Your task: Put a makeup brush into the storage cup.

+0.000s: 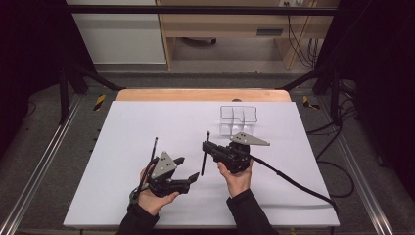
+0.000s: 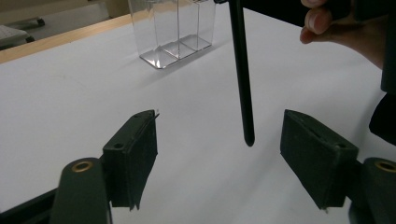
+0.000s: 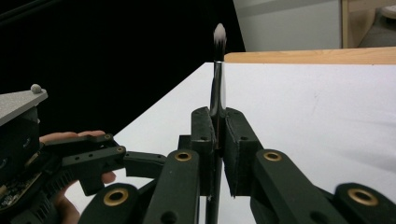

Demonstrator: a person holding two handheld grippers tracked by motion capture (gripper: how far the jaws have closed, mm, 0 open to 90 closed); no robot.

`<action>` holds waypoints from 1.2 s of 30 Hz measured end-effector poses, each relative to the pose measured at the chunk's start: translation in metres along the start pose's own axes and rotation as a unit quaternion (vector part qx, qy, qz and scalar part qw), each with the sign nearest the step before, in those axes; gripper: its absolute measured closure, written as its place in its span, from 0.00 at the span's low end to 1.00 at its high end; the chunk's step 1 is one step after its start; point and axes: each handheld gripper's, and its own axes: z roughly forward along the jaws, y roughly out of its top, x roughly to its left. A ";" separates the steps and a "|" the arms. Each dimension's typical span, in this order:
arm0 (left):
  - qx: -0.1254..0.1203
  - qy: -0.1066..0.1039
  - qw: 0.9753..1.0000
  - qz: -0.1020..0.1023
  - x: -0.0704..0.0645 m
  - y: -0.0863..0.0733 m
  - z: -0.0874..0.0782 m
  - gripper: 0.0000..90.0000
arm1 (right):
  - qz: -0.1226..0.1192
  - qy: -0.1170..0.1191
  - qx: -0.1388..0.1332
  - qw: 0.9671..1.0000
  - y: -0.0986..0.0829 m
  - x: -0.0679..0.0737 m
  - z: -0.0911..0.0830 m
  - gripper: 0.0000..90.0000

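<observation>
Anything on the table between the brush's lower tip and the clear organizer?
No. In the left gripper view, only bare white table lies between the brush tip and the clear organizer.

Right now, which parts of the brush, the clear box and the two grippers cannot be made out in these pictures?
- Brush: in the left gripper view its top is cut off by the upper edge.
- Brush in the right gripper view: its lower handle is hidden behind the right gripper.
- Clear box: in the high view the right gripper's grey plate covers its near part.
- Left gripper: nothing sits between its open jaws.
</observation>
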 end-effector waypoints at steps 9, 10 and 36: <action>0.011 0.009 1.000 0.008 0.014 -0.008 -0.012 0.21 | -0.028 -0.016 0.001 0.999 0.003 -0.001 -0.004 0.93; 0.013 0.011 1.000 0.006 0.017 -0.009 -0.014 0.20 | -0.031 -0.020 0.002 0.999 0.003 -0.001 -0.005 0.93; 0.017 0.062 0.998 -0.021 0.064 -0.025 -0.045 0.12 | -0.077 -0.074 -0.020 0.994 0.028 -0.016 -0.019 0.93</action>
